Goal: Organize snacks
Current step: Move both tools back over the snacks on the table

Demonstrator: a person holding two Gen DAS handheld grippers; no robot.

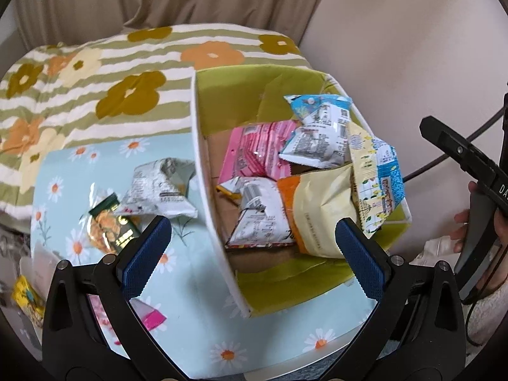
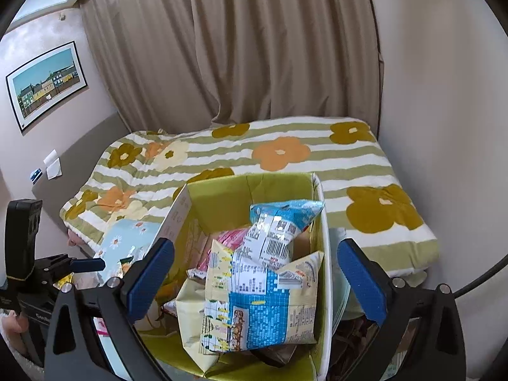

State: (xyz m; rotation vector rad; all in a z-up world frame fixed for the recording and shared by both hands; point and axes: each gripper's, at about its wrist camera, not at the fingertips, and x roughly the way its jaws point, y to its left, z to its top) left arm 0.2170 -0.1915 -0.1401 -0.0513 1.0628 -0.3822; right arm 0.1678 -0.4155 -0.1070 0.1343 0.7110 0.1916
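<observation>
A green-lined cardboard box (image 1: 222, 82) stands on a daisy-print table (image 1: 190, 285) and holds several snack bags: a pink one (image 1: 254, 146), a cream and orange one (image 1: 314, 209), a yellow and blue one (image 1: 377, 171). In the right wrist view the box (image 2: 222, 193) shows the yellow and blue bag (image 2: 254, 311) on top. My left gripper (image 1: 254, 254) is open and empty above the box's near left wall. My right gripper (image 2: 255, 273) is open and empty over the box. A silver bag (image 1: 162, 187) and a green bag (image 1: 109, 225) lie on the table left of the box.
More small packets lie at the table's near left: a pink one (image 1: 149, 317) and a yellow one (image 1: 27, 301). A bed with a striped floral quilt (image 2: 285, 155) stands behind the table. Curtains (image 2: 238, 47) and a wall lie beyond.
</observation>
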